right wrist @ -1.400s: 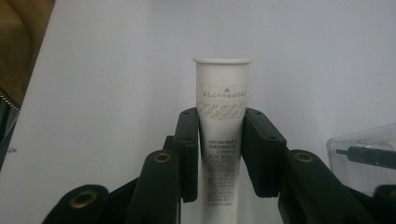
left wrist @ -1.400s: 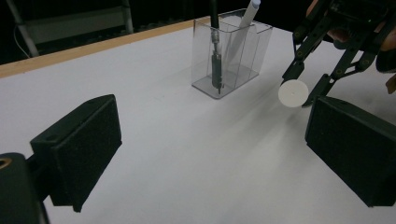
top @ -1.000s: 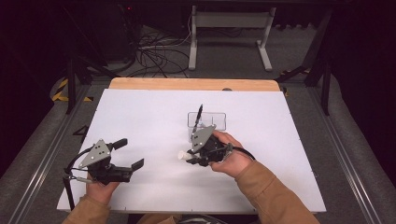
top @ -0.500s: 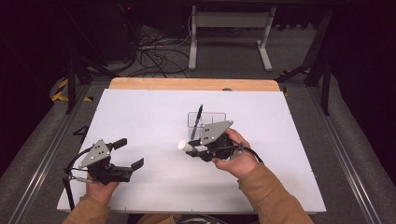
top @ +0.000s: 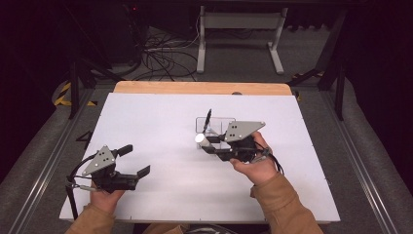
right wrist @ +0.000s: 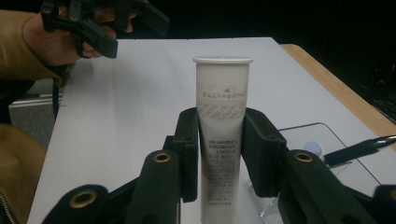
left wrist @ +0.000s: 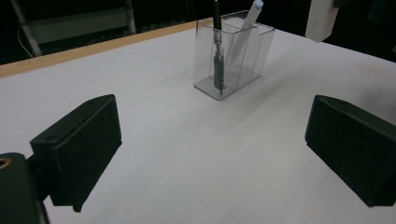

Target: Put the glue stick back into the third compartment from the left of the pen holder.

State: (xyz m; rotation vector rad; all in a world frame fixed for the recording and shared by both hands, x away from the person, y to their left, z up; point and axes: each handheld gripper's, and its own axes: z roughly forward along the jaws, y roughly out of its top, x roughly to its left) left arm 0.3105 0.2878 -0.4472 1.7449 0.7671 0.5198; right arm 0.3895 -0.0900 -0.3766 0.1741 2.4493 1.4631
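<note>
right gripper [top: 207, 142]: centre of the high view, lying level and pointing toward frame left, jaws clamped on a white tube [right wrist: 223, 126]
tube: cap end beyond the jaws, just beside the clear holder [top: 221, 123]
holder: kept a black pen [left wrist: 216, 42], upright
left gripper [top: 135, 161]: lower left of the high view, jaws spread wide, nothing between them
left hand [top: 104, 197]: low over the white table [top: 160, 117]

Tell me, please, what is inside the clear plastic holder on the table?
Inside the clear holder stand a black pen and a white pen, both leaning. In the high view the right gripper and its white tube cover part of the holder.
</note>
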